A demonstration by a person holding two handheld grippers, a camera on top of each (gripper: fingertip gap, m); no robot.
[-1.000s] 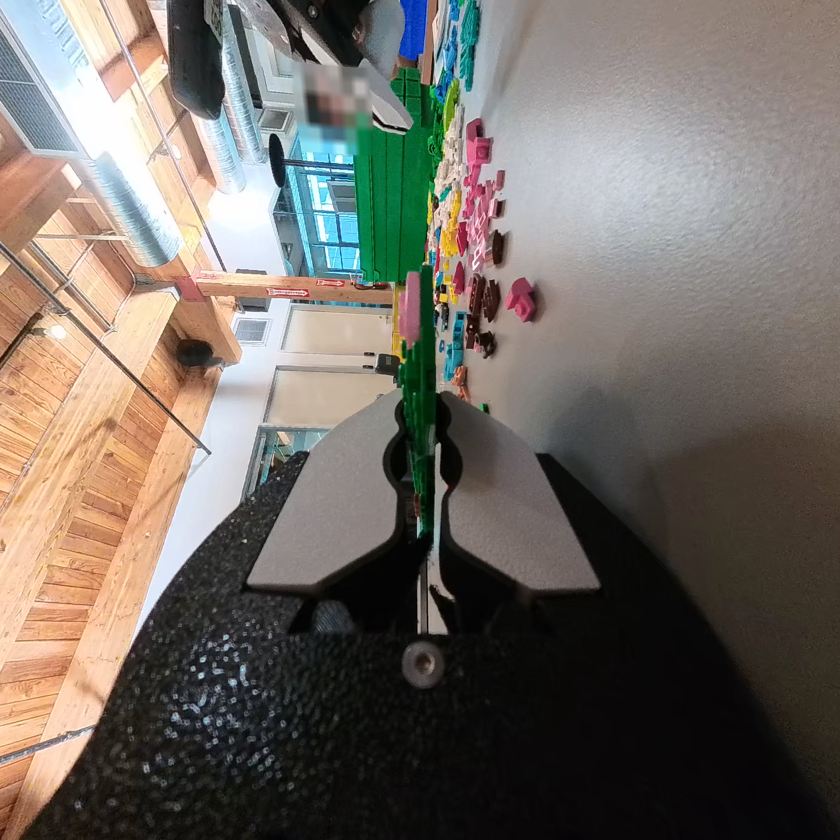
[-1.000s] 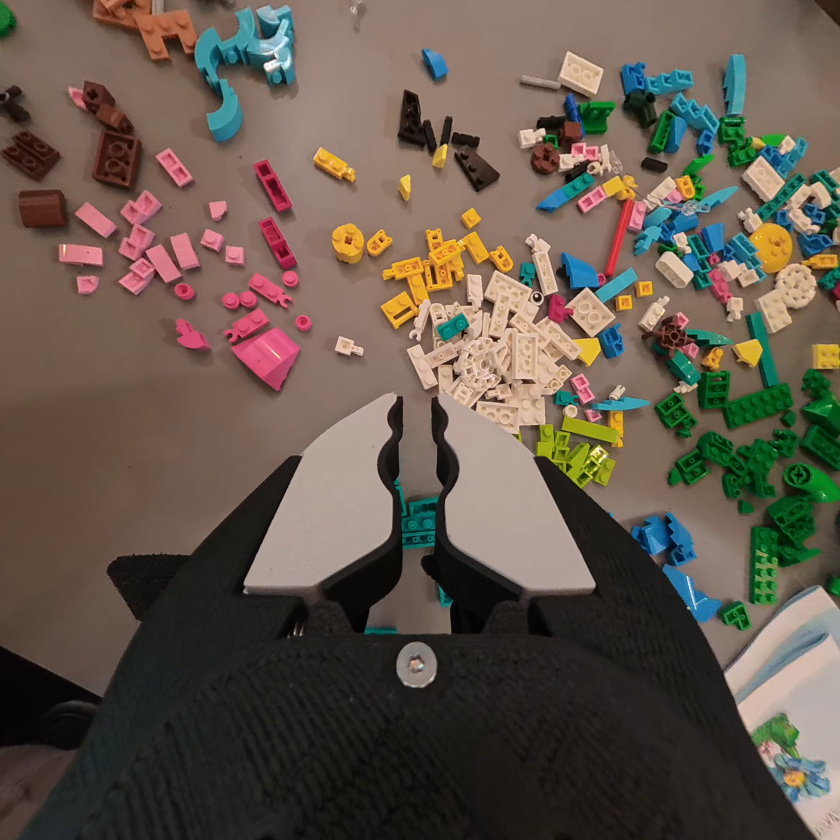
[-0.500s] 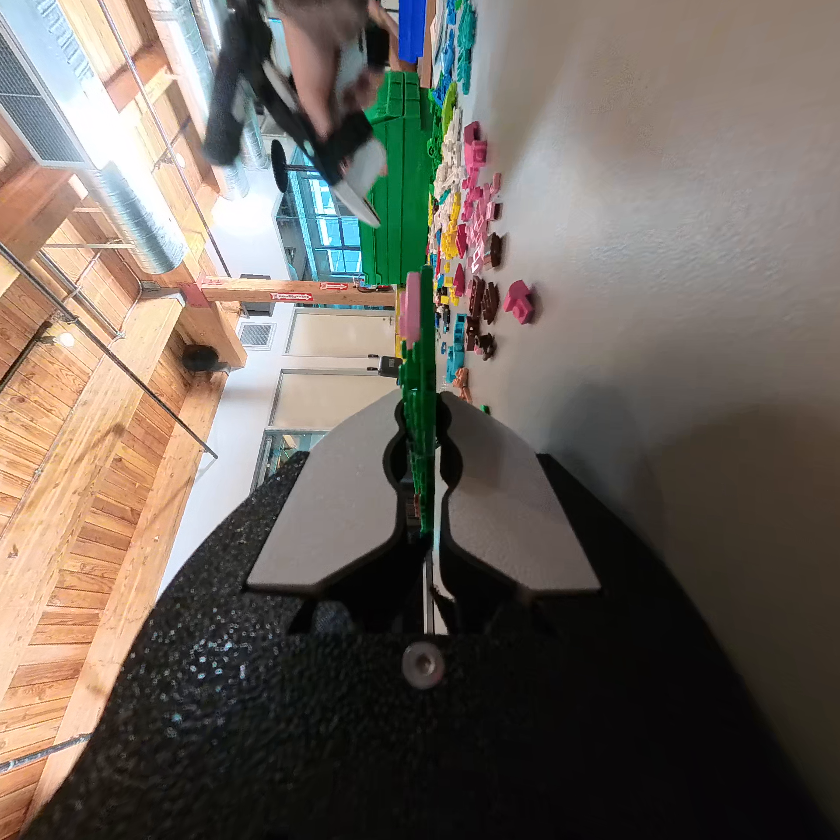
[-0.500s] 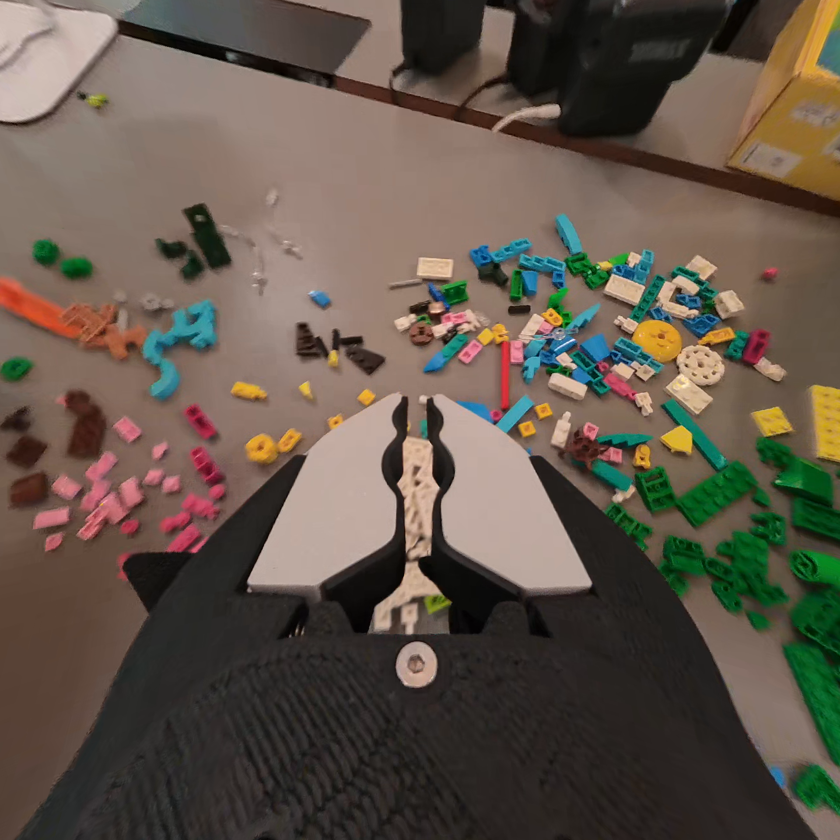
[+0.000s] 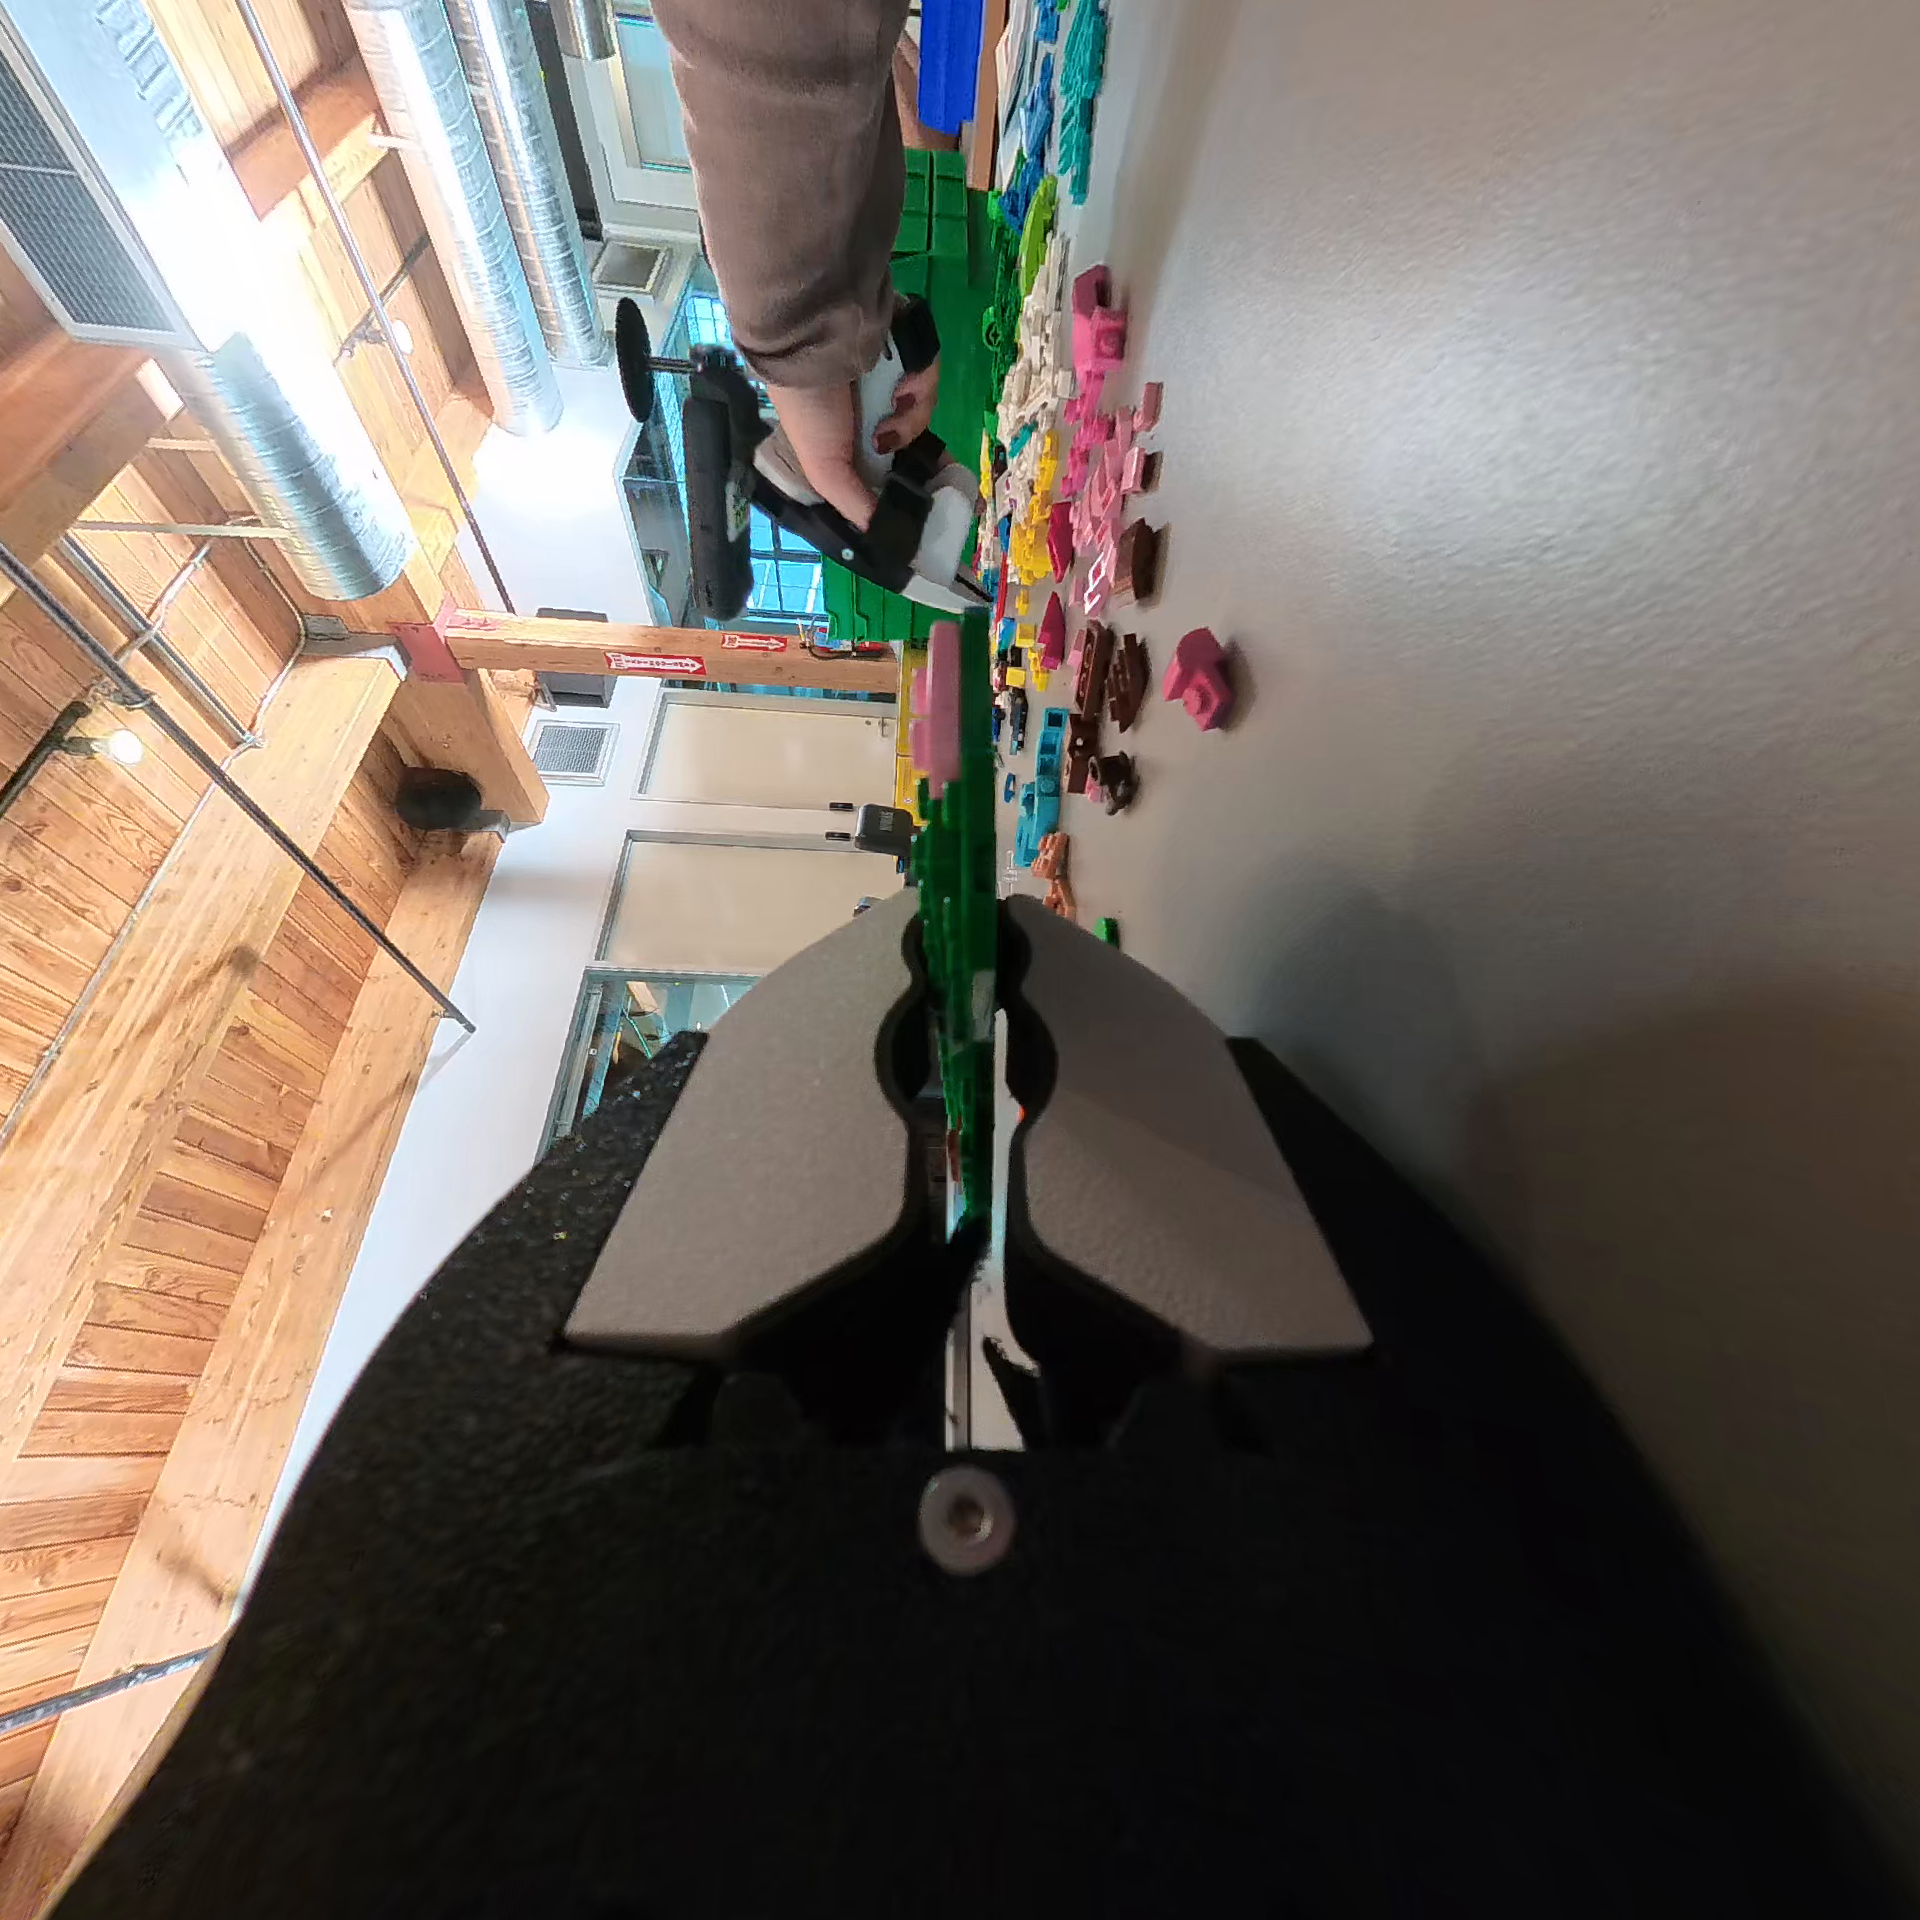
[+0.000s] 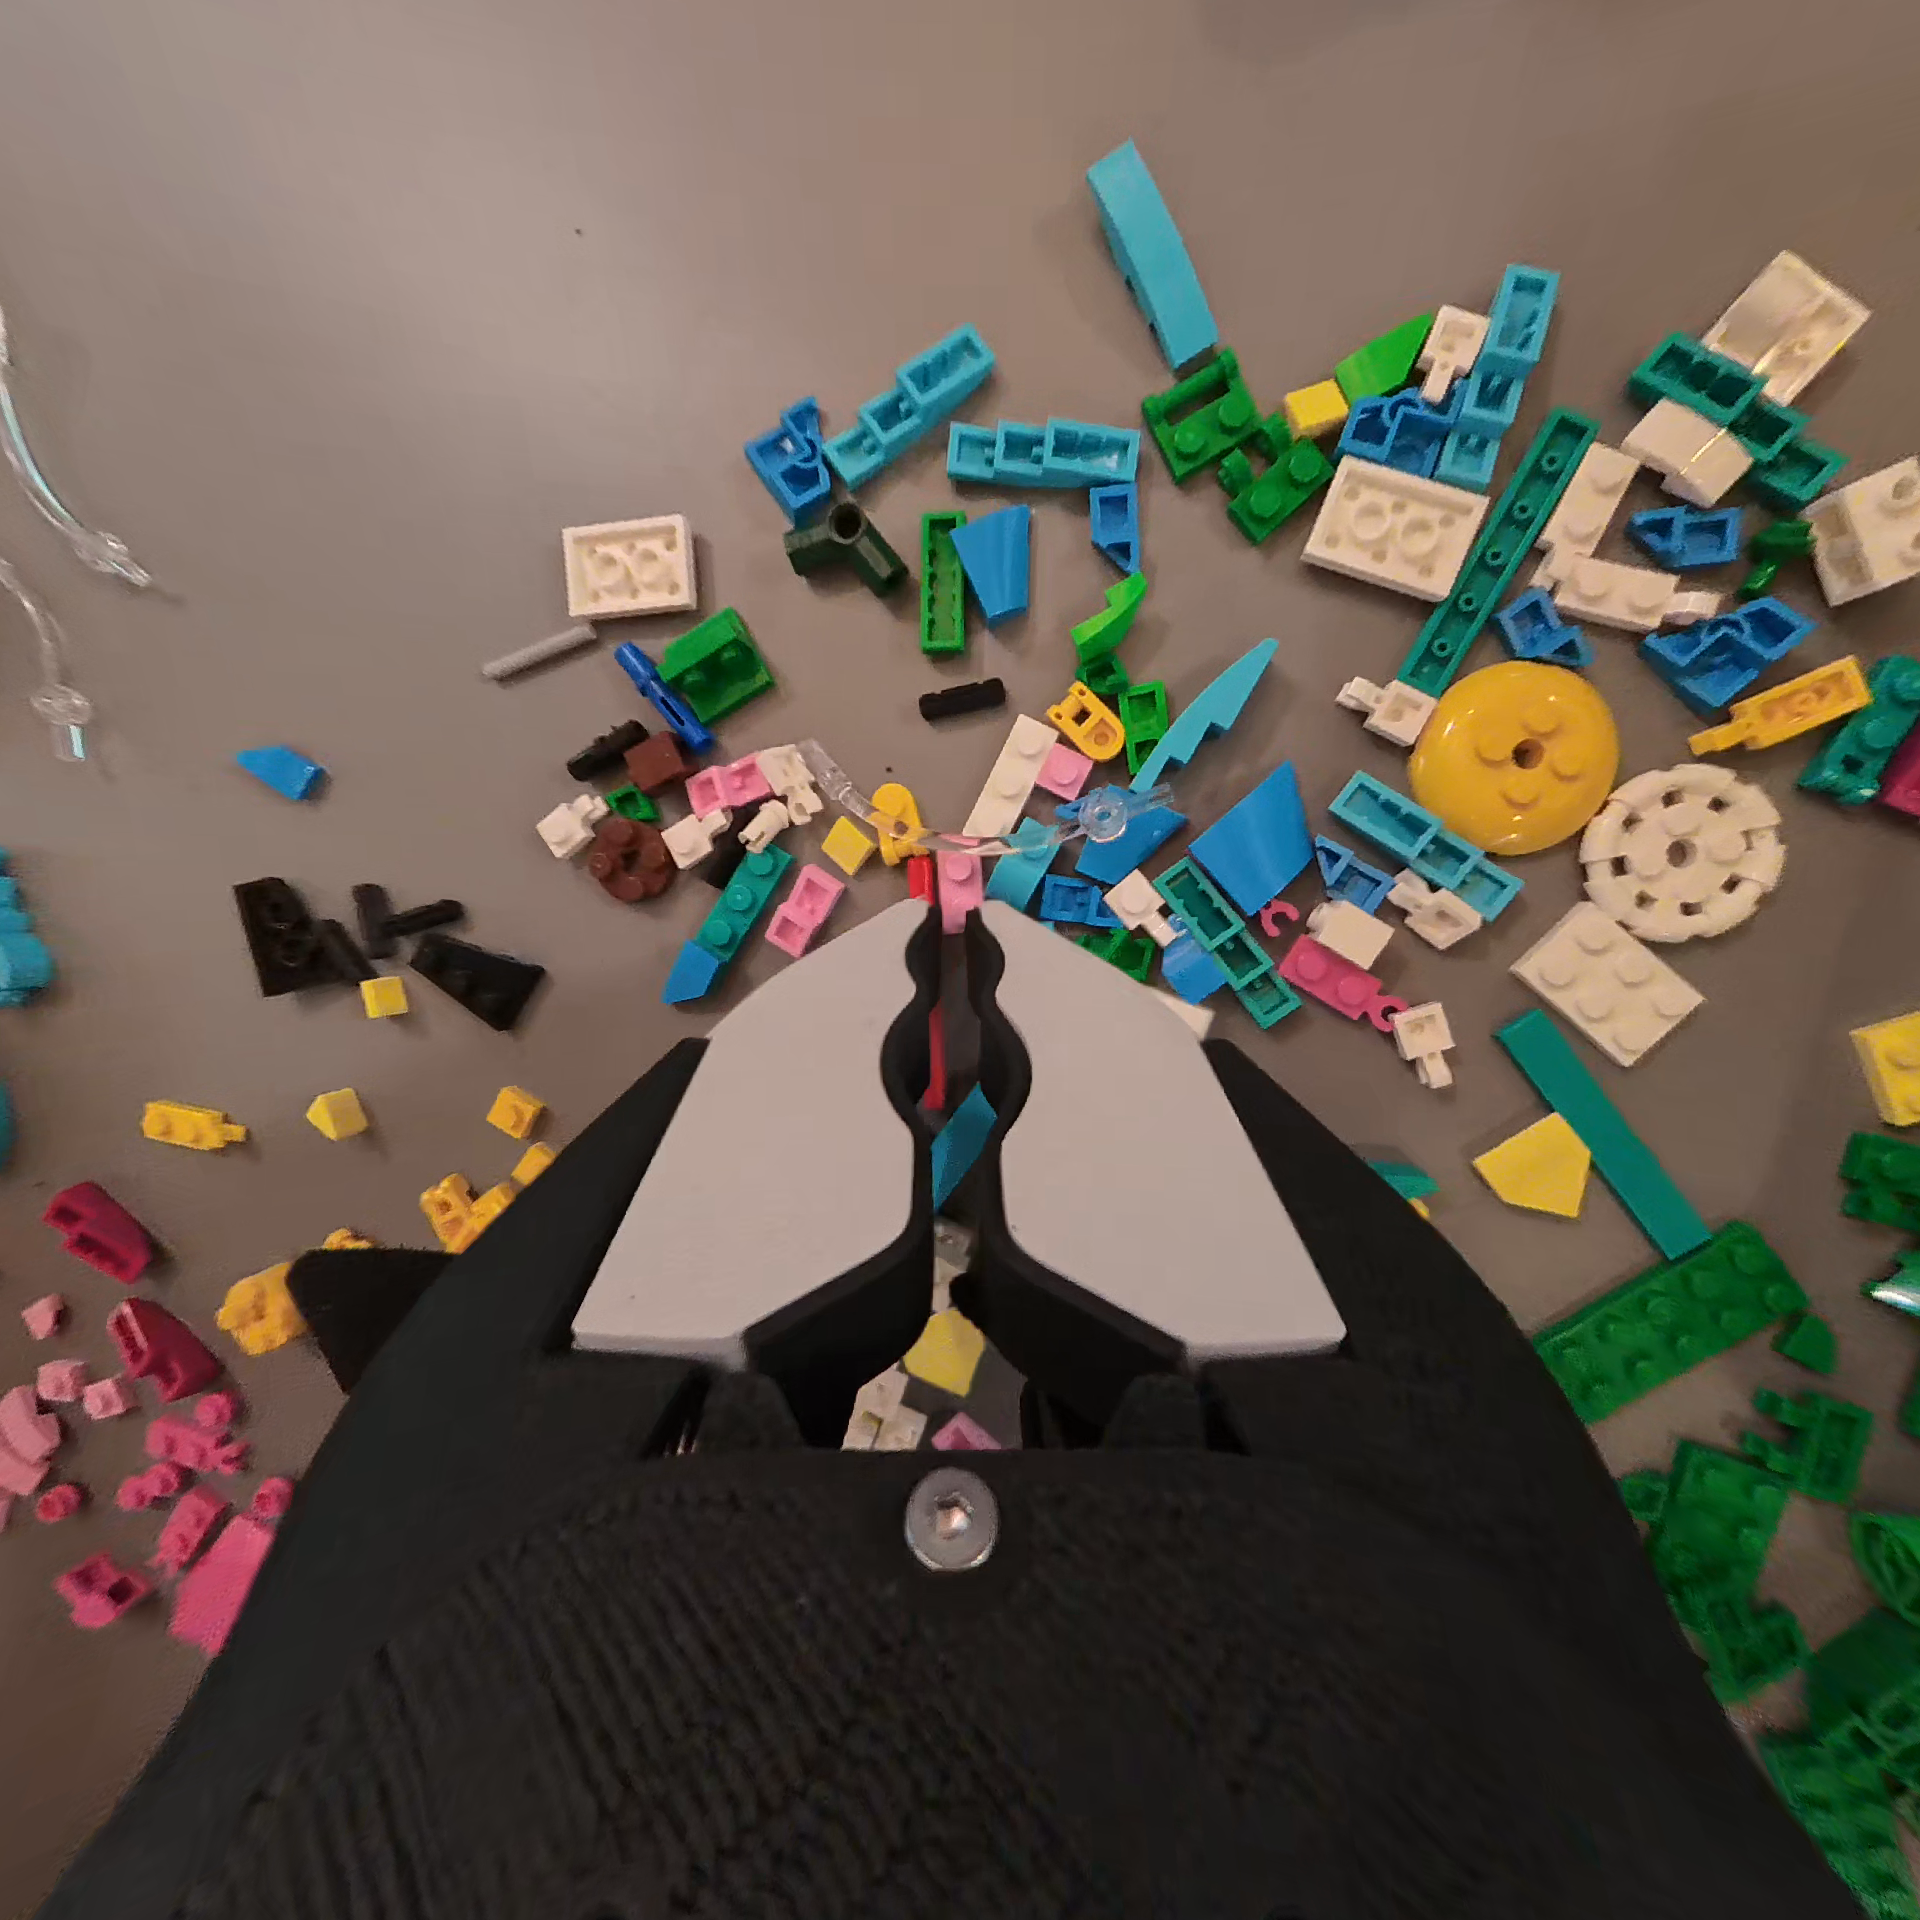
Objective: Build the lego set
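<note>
My left gripper (image 5: 956, 914) is shut on a green Lego plate assembly (image 5: 961, 821), held edge-on beside the grey table (image 5: 1558, 520). A pink piece (image 5: 938, 707) sits on the assembly's far end. My right gripper (image 6: 956, 909) is low over the mixed pile of loose bricks. Its tips are shut on a small pink plate (image 6: 958, 878), with a red bar (image 6: 918, 878) just to its left. In the left wrist view the right gripper (image 5: 961, 592) shows farther off, held by a hand (image 5: 831, 457), tips down among the bricks.
Loose bricks cover the table (image 6: 416, 260): a yellow disc (image 6: 1517, 743), a white round piece (image 6: 1683, 852), a white plate (image 6: 629, 566), green plates (image 6: 1673, 1320), black wedges (image 6: 312, 945) and pink pieces (image 6: 156, 1455). A magenta brick (image 5: 1200, 681) lies apart. Some 40 cm of space lies between my two pairs of fingers.
My right gripper swung up, then came down over the mixed blue and white pile, and its jaws closed on the pink plate. My left gripper has stayed still with the green assembly.
</note>
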